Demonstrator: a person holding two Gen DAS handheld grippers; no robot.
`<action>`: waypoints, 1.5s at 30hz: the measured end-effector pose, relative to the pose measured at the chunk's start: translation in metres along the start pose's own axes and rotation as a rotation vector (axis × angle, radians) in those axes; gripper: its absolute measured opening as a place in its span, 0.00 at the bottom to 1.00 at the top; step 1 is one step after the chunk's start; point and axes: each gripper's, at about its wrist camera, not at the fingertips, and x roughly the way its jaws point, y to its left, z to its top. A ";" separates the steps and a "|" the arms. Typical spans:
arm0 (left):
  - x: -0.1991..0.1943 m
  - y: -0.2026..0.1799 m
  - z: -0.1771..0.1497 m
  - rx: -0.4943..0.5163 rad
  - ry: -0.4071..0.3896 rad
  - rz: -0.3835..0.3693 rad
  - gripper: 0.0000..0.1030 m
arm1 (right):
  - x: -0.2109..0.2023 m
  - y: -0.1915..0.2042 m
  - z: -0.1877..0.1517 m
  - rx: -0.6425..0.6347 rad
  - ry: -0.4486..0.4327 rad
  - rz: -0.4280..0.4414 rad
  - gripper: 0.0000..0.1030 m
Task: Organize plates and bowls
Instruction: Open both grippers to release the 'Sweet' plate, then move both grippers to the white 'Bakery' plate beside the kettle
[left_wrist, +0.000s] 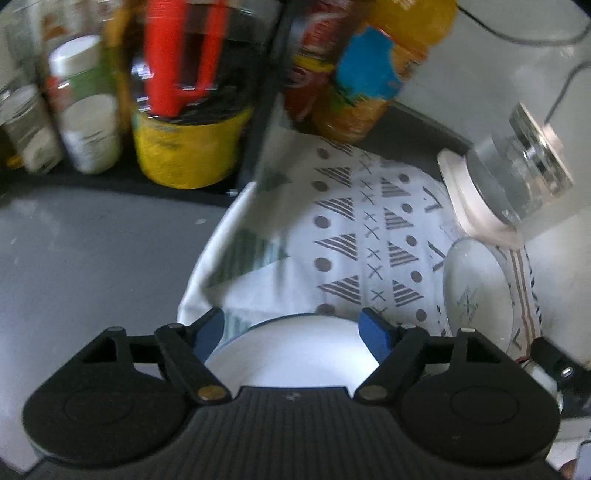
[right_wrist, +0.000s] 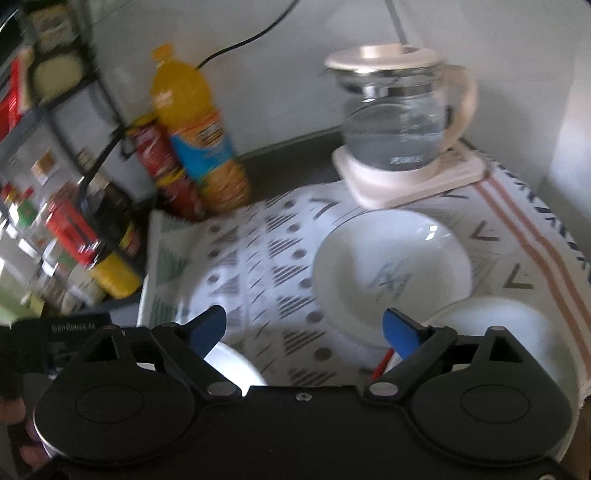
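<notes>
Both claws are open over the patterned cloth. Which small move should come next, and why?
Probably move the right claw forward to the rim of the bowl and close. It is open and holds nothing; the bowl sits loose on the cloth just ahead, apart from the plate.

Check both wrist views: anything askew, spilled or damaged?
No spill or breakage visible. One oddity: the patterned cloth is rumpled, its left edge folded up and over itself beside the spice rack. The decorated bowl sits upright on the cloth, and the glass kettle stands squarely on its base. Motion blur hides finer detail.
</notes>
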 end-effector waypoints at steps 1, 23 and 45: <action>0.002 -0.005 0.002 0.008 0.005 -0.006 0.76 | -0.001 -0.005 0.003 0.021 -0.003 -0.012 0.89; 0.029 -0.099 -0.011 0.029 0.024 -0.029 0.76 | -0.001 -0.101 0.040 0.120 0.036 -0.038 0.91; 0.078 -0.133 -0.018 -0.184 0.042 -0.084 0.71 | 0.082 -0.159 0.082 0.047 0.299 0.089 0.74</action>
